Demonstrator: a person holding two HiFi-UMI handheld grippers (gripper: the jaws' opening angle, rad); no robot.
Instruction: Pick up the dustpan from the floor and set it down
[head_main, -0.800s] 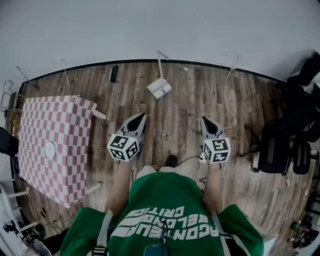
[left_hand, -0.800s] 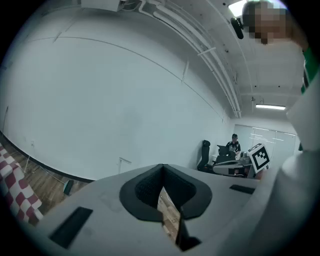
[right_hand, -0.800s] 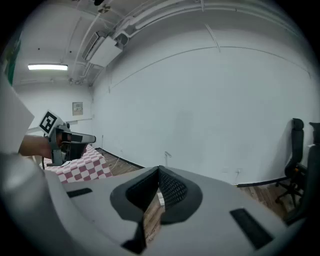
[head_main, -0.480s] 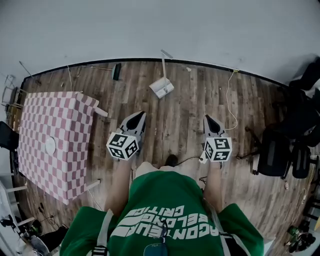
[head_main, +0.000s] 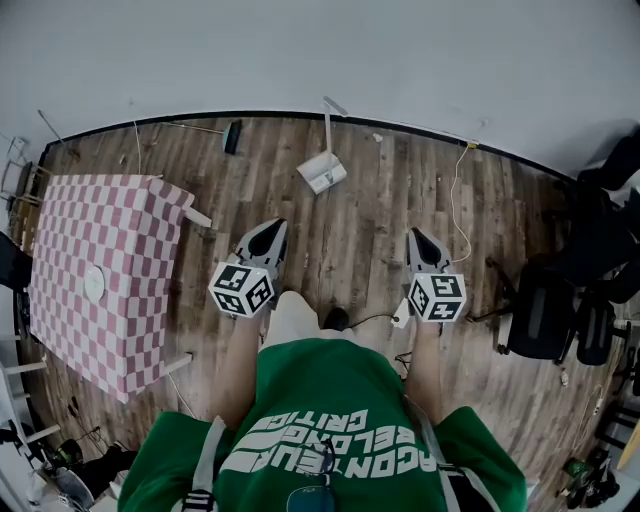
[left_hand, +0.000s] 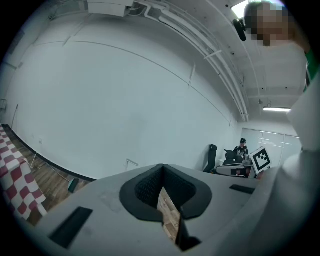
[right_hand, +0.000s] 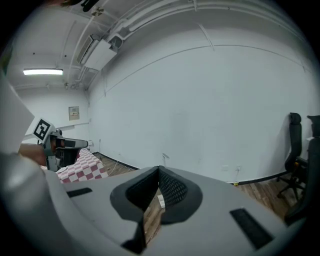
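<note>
White plastic dustpan (head_main: 322, 172) lying on brown wood-plank floor (head_main: 370, 205) by white wall (head_main: 320, 50), well ahead of left claw (head_main: 274, 227) and right claw (head_main: 414, 235), both clenched, empty. Pink-and-white checked surface (head_main: 100, 240) beside left claw.

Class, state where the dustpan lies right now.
In the head view, the dustpan lies at top centre on the wooden floor, close to the far wall and right of the checkered table.

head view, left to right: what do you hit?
checkered table → left gripper → dustpan → right gripper → black office chair
</note>
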